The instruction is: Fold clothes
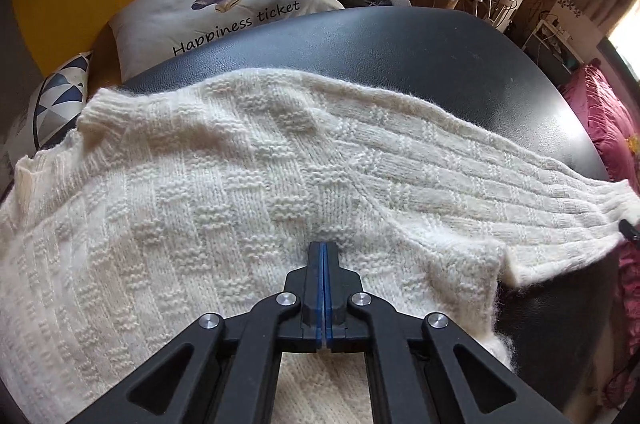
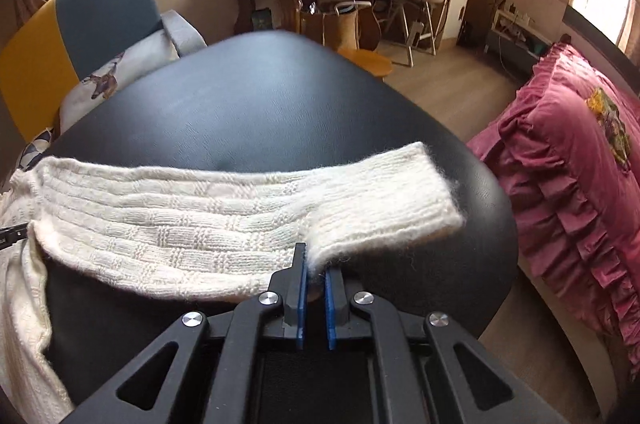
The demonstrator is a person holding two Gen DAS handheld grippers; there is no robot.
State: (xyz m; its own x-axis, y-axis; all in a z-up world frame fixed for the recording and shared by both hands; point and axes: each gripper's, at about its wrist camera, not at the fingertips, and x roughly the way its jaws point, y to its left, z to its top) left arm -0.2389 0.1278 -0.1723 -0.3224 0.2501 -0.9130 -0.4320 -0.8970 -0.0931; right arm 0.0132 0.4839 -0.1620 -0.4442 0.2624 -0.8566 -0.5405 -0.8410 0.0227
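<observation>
Left gripper (image 1: 324, 244) closed, tips on sweater (image 1: 200, 184) body near armpit; no clear fabric between fingers. Right gripper (image 2: 316, 258) clamped on sleeve (image 2: 240, 220) lower edge by cuff (image 2: 384, 196). Sweater spread flat on black bench (image 2: 260, 104), sleeve stretched sideways. Beyond: deer pillow (image 1: 224, 12), pink bedding (image 2: 568, 152).

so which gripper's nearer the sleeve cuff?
Right. The right gripper pinches the sleeve edge right beside the cuff. The left gripper is shut on the sweater body, a full sleeve away.
</observation>
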